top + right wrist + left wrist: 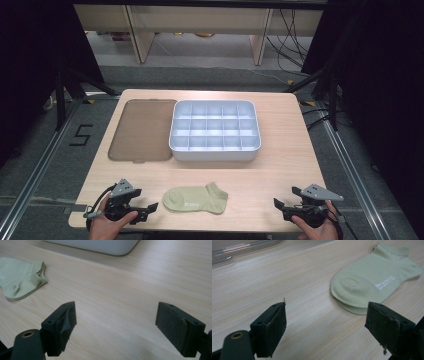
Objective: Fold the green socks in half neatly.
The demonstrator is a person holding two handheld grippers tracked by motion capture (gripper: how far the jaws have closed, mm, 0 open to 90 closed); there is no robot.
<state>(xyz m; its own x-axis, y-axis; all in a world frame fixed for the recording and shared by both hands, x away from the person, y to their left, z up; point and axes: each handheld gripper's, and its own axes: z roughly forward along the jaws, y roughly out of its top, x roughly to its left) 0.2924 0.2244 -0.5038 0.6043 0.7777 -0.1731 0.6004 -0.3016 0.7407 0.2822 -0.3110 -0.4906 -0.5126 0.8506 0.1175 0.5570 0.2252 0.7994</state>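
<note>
Setting: recording lab or test studio, not a home.

- Black curtains (30, 65) hung down both sides, enclosing the work area.
- Black stand legs (67, 85) splayed on grey carpeted floor (200, 75) at left and right.
- Metal floor rails (35, 170) running alongside the light wooden table (280, 165).
- Black numeral "5" (81, 135) marked on the floor at left, like a station number.
- Loose black cables (290, 35) trailing across the floor at the back right.
- Pale wooden desk panels (200, 20) of plain furniture standing behind.
</note>
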